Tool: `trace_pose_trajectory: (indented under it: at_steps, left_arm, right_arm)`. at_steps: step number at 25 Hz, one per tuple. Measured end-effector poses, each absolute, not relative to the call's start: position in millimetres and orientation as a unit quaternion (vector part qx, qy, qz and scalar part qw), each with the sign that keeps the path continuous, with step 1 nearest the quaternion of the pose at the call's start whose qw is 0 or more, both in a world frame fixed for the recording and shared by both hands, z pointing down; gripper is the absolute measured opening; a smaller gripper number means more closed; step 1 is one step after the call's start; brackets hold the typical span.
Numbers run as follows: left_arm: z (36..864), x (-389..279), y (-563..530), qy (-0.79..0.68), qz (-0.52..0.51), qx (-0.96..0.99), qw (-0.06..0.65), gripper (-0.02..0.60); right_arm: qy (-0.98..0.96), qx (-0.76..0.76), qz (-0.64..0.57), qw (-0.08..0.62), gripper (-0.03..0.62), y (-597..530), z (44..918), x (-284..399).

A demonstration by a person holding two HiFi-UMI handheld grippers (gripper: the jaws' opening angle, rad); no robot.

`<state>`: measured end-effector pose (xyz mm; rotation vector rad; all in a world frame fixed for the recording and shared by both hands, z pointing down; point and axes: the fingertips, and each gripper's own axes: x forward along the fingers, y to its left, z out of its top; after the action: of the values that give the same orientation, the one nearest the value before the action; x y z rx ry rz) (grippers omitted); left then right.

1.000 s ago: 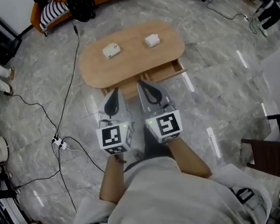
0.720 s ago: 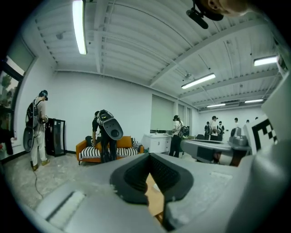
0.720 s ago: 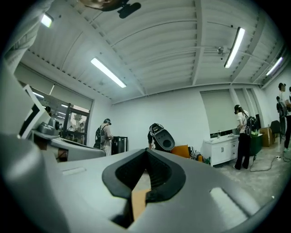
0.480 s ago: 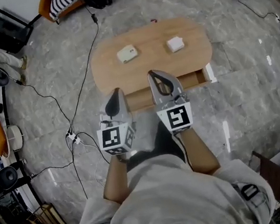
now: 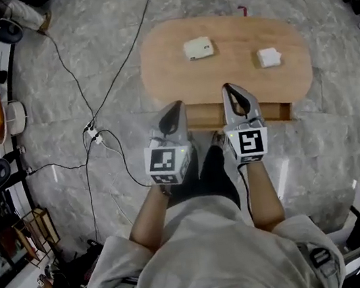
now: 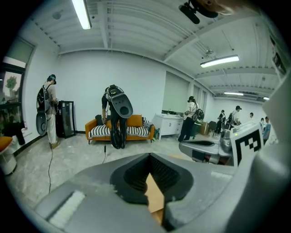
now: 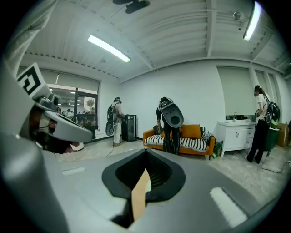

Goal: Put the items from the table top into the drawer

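An oval wooden table (image 5: 231,36) carries two white items: a boxy one (image 5: 198,48) toward the left and a smaller one (image 5: 269,57) toward the right. Under the table's near edge its drawer (image 5: 274,111) shows as a wooden strip sticking out a little. My left gripper (image 5: 173,107) is shut and empty, with its tip at the table's near edge just left of the drawer. My right gripper (image 5: 231,89) is also shut and empty, its tip over the drawer and table edge. Through the shut left gripper (image 6: 150,157) and the shut right gripper (image 7: 146,152), a sliver of wood shows.
Black cables and a white power strip (image 5: 92,134) lie on the marble floor left of the table. Gear and shelving crowd the far left wall. Several people stand by an orange striped sofa (image 7: 182,139) and a white cabinet (image 7: 236,134) across the room.
The person has stepped up to the table. Both grippers have moved forward and down, from well short of the table to its near edge at the drawer. Both stayed shut.
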<state>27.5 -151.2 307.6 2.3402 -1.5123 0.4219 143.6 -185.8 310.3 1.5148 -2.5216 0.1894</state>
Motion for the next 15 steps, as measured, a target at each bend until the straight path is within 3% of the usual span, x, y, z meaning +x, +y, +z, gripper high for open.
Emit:
trace_pose_trajectory:
  at_steps: [8, 15]
  left_arm:
    - [314, -33, -208, -0.548, 0.132, 0.806, 0.181, 0.020]
    - [434, -9, -240, -0.510, 0.158, 0.814, 0.226, 0.020]
  right_arm:
    - [-0.879, 0.455, 0.084, 0.114, 0.006, -230, 324, 67]
    - [-0.860, 0.472, 0.136, 0.139, 0.006, -250, 423, 69]
